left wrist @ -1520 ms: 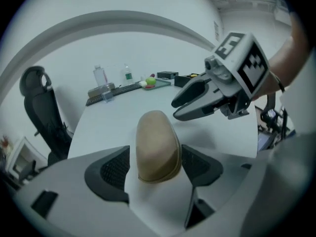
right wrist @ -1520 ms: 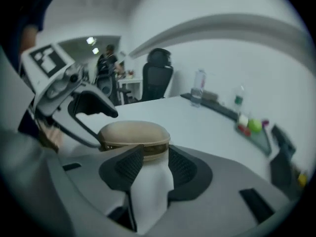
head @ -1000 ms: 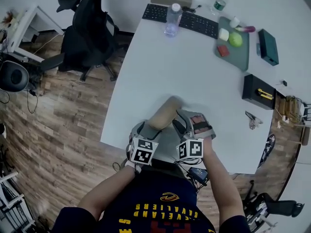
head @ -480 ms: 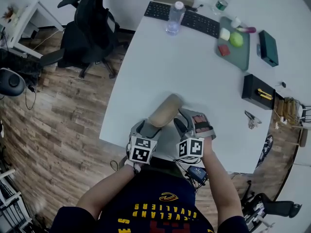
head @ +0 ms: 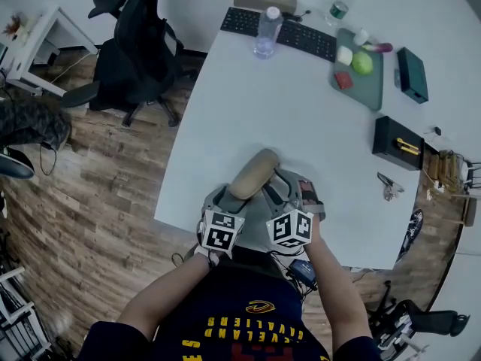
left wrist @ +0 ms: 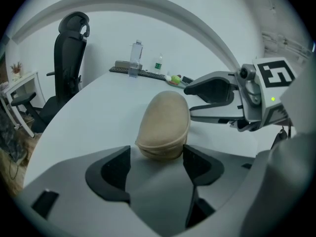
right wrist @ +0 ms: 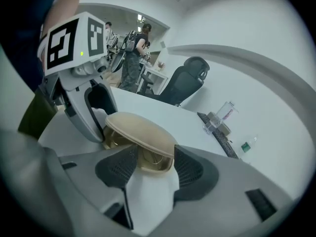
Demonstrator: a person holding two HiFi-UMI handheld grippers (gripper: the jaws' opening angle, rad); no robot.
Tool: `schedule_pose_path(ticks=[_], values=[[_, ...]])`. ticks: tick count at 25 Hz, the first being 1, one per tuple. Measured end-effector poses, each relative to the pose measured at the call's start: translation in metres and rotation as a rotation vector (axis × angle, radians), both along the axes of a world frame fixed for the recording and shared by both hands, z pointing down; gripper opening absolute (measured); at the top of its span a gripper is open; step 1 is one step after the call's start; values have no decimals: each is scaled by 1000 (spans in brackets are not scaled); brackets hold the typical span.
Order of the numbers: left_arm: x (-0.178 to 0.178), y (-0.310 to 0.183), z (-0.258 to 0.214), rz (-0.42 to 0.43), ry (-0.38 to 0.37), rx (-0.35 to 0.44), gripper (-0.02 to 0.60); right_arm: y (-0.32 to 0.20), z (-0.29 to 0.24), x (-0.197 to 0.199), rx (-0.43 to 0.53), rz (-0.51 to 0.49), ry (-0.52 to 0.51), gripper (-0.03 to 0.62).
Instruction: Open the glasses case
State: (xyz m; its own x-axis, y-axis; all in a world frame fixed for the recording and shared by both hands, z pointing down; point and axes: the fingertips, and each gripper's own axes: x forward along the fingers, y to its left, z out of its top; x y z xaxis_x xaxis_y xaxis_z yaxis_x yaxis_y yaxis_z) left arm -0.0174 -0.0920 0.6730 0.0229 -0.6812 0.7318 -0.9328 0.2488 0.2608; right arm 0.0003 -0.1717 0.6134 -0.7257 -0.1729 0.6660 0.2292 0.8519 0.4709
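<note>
Case (head: 254,173): a tan, oval hard shell with a soft matte skin, rounded at both ends. It lies slantwise on the white table (head: 248,96), close to the table edge nearest the person. A seam runs round its rim. In the right gripper view the lid (right wrist: 140,130) stands raised a crack above the lower half, and thin gold-rimmed glasses (right wrist: 148,158) show in the gap.

The left gripper (left wrist: 157,150) has the case's near end between its jaws, which press against it on either side. The right gripper (right wrist: 154,154) comes at the case from the side towards the table's right end. Its jaws close on the case at the gapped rim, one dark ribbed pad on each side.

Both marker cubes sit just past the table's near edge, side by side, the right one tilted.

At the table's far edge are a keyboard (head: 278,31) and a clear bottle (head: 266,32). A green tray (head: 361,81) and a black box (head: 397,143) lie towards the table's right end. A black chair (head: 135,43) stands off the table's left side.
</note>
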Motion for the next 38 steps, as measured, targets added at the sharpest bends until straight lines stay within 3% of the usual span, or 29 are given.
schedule_pose_path(ticks=[9, 13, 19, 25, 32, 35, 38], values=[[5, 0, -1, 26, 14, -29, 345, 2, -27, -32, -47, -13, -68, 242], [8, 6, 6, 39, 8, -73, 344, 4, -28, -49, -58, -42, -70, 242], [3, 7, 3, 34, 2, -59, 344, 3, -23, -62, -100, -44, -53, 241], [-9, 19, -34, 89, -65, 30, 344, 3, -4, -48, -246, 57, -16, 239], [-55, -9, -104, 91, -217, 191, 332, 9, -5, -44, -379, 137, -47, 226], [-58, -29, -105, 175, -226, 206, 236, 11, -6, -42, -434, 177, -58, 202], [-60, -41, -94, 264, -266, 159, 219, 10, -3, -37, -472, 223, -62, 198]])
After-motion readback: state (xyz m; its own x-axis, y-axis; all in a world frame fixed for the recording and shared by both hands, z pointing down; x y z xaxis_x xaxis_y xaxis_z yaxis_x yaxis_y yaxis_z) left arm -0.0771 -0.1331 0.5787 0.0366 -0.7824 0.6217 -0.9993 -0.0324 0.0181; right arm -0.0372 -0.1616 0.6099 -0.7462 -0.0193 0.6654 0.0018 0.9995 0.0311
